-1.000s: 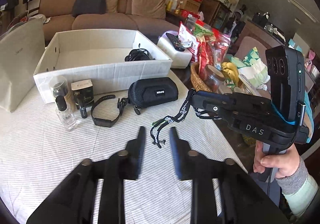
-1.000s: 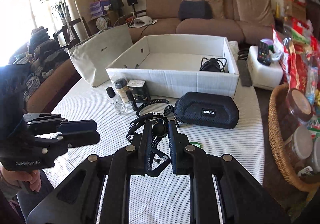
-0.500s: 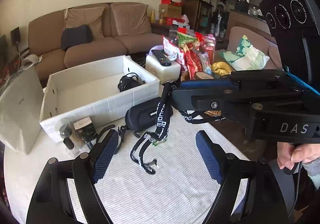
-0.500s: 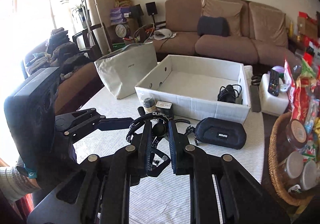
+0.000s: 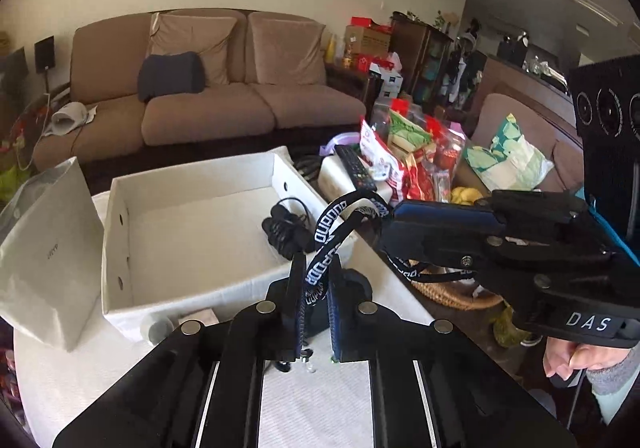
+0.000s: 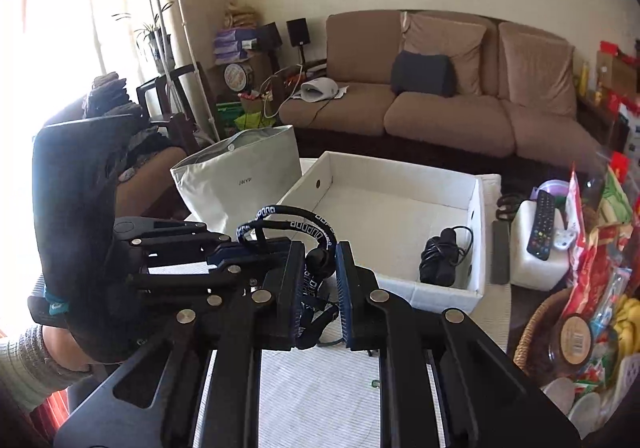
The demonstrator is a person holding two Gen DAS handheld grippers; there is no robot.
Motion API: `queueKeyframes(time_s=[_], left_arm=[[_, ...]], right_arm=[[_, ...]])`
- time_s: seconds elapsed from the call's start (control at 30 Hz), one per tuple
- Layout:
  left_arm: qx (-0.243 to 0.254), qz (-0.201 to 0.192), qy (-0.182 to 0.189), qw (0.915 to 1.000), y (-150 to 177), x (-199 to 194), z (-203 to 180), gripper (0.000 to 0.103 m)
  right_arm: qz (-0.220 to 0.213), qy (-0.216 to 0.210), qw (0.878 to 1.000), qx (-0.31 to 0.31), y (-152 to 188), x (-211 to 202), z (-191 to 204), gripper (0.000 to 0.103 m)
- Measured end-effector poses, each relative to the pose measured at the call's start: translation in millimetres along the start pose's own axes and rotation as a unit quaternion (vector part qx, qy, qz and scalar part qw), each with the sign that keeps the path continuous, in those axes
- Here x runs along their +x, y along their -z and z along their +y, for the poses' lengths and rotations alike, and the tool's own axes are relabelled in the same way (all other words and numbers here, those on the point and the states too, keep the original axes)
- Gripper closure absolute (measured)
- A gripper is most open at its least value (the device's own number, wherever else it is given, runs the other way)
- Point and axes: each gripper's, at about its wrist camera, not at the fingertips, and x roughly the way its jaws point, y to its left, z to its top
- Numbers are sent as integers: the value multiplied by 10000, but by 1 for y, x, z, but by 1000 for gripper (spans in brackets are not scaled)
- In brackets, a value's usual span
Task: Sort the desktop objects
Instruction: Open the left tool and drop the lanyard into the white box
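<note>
A black lanyard with white lettering (image 5: 325,244) hangs in the air between both grippers, above the striped table. My left gripper (image 5: 314,306) is shut on its lower strands. My right gripper (image 6: 319,298) is shut on its other end, and the loop (image 6: 294,219) arches over toward the left gripper (image 6: 224,248). The right gripper (image 5: 404,224) reaches in from the right in the left wrist view. The white cardboard box (image 5: 120,232) stands just beyond, with a black coiled cable (image 5: 286,230) inside it; the cable also shows in the right wrist view (image 6: 442,258).
A grey tote bag (image 6: 240,184) stands left of the box (image 6: 478,248). A white container with a remote (image 6: 540,224), snack bags and a wicker basket (image 6: 532,332) crowd the right side. A small jar and carton (image 5: 200,318) sit in front of the box. A sofa is behind.
Both grippers rose with the lanyard toward the box. My left gripper, open half a second ago, has closed on the lanyard's hanging strands.
</note>
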Motion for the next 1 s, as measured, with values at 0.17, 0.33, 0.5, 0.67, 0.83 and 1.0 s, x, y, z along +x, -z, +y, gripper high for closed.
queueKeyframes(time_s=[0.17, 0.33, 0.5, 0.67, 0.83, 1.0], left_arm=[[-76, -47, 23, 10000, -38, 18, 13, 94], [-60, 123, -53, 9999, -60, 51, 23, 94], [12, 347, -249, 9991, -74, 89, 37, 94], [-175, 459, -331, 9982, -85, 124, 59, 94], [-274, 645, -437, 9966, -76, 153, 81, 94], [-339, 832, -459, 9949, -55, 168, 94, 94]], right_arm=[[50, 2, 9996, 293, -14, 26, -36, 88], [155, -8, 9979, 634, -16, 54, -71, 88], [289, 186, 9972, 659, -4, 76, -97, 88], [475, 382, 9967, 530, 11, 95, -117, 86], [589, 470, 9964, 395, 23, 111, -128, 86], [625, 413, 9961, 463, 35, 119, -139, 86]])
